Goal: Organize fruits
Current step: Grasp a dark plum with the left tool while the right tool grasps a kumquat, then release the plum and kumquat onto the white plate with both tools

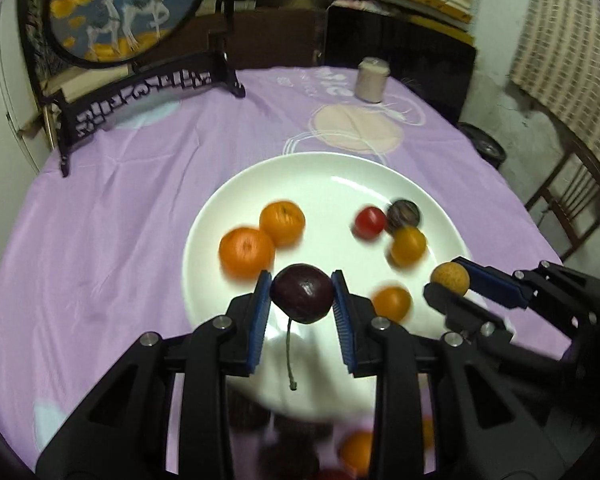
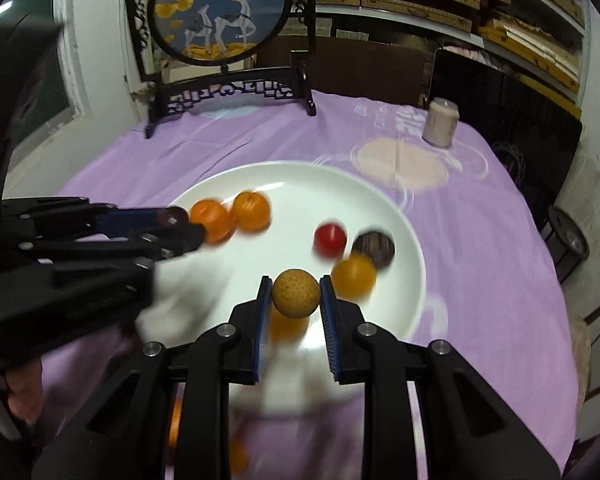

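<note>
My left gripper [image 1: 302, 294] is shut on a dark purple plum-like fruit [image 1: 302, 293] with a hanging stem, held above the near part of a white plate [image 1: 300, 172]. My right gripper [image 2: 295, 294] is shut on a rough tan round fruit [image 2: 296, 292] over the same plate [image 2: 404, 232]; it also shows in the left wrist view as the right gripper [image 1: 452, 280]. On the plate lie two oranges [image 1: 246, 252], a red fruit [image 1: 370, 222], a dark striped fruit [image 1: 403, 213] and two small yellow-orange fruits [image 1: 408, 245]. The scene is motion-blurred.
A lilac cloth [image 1: 120, 220] covers the round table. A black carved stand with a round deer picture [image 2: 224, 12] stands at the back, a pale cup [image 2: 440, 122] at the far right. More orange fruits [image 1: 356, 452] blur near the front edge. A chair [image 1: 572, 200] stands at the right.
</note>
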Available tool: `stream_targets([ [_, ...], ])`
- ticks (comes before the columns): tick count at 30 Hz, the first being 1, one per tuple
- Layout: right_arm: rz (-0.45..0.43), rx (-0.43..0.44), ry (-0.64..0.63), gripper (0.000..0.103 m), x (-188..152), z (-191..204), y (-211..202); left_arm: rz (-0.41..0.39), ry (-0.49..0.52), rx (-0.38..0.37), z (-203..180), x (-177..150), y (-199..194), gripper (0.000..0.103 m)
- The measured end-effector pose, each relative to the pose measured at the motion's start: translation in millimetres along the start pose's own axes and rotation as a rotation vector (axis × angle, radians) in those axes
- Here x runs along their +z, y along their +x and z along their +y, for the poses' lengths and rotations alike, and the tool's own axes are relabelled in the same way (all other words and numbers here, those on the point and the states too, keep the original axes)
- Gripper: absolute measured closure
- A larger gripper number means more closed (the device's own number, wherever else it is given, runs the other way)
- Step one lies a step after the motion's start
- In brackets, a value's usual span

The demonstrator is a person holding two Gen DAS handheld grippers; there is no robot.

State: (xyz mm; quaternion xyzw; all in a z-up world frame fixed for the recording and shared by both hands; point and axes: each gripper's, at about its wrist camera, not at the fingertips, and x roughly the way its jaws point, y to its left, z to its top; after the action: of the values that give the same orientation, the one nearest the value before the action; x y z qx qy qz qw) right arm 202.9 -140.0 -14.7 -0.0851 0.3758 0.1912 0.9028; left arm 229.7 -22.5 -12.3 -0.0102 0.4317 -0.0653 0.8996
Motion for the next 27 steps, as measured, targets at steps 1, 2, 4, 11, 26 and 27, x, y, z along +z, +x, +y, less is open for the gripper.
stream_targets([
  [1,0.011,-0.005,0.003,0.078,4.7,-2.3,10.0,0.016,-0.011,0.007,1.1,6.7,12.4,0.072],
  [2,0.024,-0.001,0.012,0.078,7.4,-5.3,17.4,0.027,-0.017,0.009,2.1,9.7,20.1,0.072],
  [4,0.049,0.013,0.028,0.078,9.5,-9.5,28.5,0.049,-0.032,-0.011,4.0,9.4,31.7,0.072],
  [11,0.064,0.021,0.008,0.078,10.3,-6.3,41.5,0.027,-0.042,-0.018,9.7,9.5,33.7,0.072],
  [26,0.026,-0.009,0.005,0.041,13.4,-6.6,25.9,-0.072,-0.1,-0.03,23.4,8.6,-6.8,0.036],
  [27,0.022,-0.01,0.002,0.041,12.9,-5.3,22.3,-0.076,-0.099,-0.034,23.2,6.9,-11.9,0.036],
])
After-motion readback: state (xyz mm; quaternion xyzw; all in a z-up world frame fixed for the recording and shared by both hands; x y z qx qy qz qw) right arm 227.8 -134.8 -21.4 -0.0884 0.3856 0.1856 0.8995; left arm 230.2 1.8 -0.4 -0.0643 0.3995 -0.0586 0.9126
